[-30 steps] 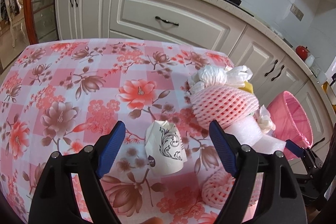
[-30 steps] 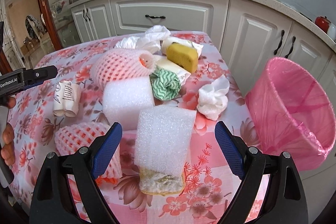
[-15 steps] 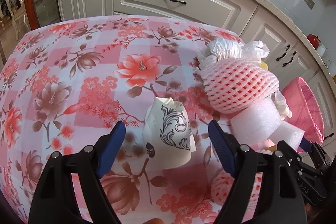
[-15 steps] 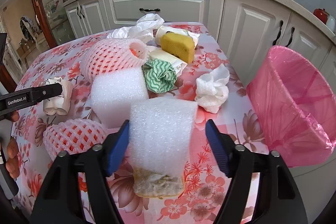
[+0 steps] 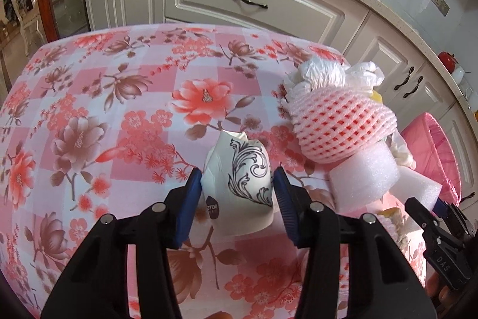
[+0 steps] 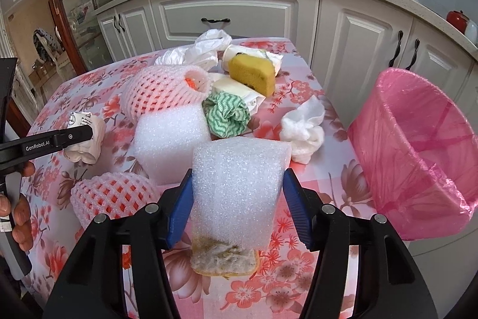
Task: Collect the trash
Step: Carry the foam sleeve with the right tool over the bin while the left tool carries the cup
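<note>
Crumpled paper cup lying on the desk, sitting right between the jaws of the left gripper, which are closing on it, blue pads already touching both sides. Just right of the cup: pink foam net, with white plastic bag behind it and a white foam block in front.

Over on the right gripper: jaws pinching a curved foam sheet, pads pressed on both edges, with a grubby yellowish sponge poking out under its near end. Rest of the trash, placed off that foam sheet: another foam block just behind-left, small foam net to the left, big net further back, green zigzag rag right behind, crumpled tissue behind-right, yellow sponge well behind. Pink-lined bin off to the right, beside the desk edge. Fingers of a hand visible far left, on the other gripper's handle.
</note>
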`<state>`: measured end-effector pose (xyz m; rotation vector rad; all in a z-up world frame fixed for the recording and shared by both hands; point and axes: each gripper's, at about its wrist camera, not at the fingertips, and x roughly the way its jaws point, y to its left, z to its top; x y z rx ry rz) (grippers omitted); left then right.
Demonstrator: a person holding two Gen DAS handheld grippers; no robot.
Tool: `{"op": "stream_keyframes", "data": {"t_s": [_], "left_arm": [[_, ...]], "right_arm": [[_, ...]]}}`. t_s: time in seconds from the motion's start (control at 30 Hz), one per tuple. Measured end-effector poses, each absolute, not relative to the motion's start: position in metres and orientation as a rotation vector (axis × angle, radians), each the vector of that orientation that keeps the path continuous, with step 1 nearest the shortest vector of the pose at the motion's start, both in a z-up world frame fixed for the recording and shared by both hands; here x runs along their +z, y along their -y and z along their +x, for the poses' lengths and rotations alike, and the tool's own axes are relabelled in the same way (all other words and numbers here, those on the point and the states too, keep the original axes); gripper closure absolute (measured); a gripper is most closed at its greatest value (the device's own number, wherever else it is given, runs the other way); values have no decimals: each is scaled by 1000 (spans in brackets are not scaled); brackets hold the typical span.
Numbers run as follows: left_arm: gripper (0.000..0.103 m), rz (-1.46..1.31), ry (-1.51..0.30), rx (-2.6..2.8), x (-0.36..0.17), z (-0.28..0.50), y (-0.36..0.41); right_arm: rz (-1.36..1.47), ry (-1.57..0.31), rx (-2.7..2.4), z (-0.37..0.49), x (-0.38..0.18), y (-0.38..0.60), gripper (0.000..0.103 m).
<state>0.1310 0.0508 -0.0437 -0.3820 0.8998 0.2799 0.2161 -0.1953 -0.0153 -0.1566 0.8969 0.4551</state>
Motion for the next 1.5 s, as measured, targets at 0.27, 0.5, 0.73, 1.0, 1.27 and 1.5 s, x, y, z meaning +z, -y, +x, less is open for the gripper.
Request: {"op": "stream_keyframes", "data": {"t_s": [0.27, 0.5, 0.73, 1.0, 1.27, 1.5], "left_arm": [[55, -352, -837, 291, -18, 128, -43], [55, -324, -784, 266, 9, 128, -25], [55, -286, -759, 215, 28, 138, 2], [55, -229, -758, 158, 39, 158, 38], [55, -181, -761, 80, 47, 186, 82], [55, -134, -760, -7, 56, 216, 132]], "right_arm": [[-130, -847, 437, 221, 6, 212, 47], [-106, -820, 413, 227, 18, 231, 47], [-92, -795, 379, 235, 30, 254, 47], [-72, -774, 319, 250, 39, 291, 47], [-78, -763, 248, 266, 40, 330, 47], [-57, -757, 185, 280, 41, 369, 47]]}}
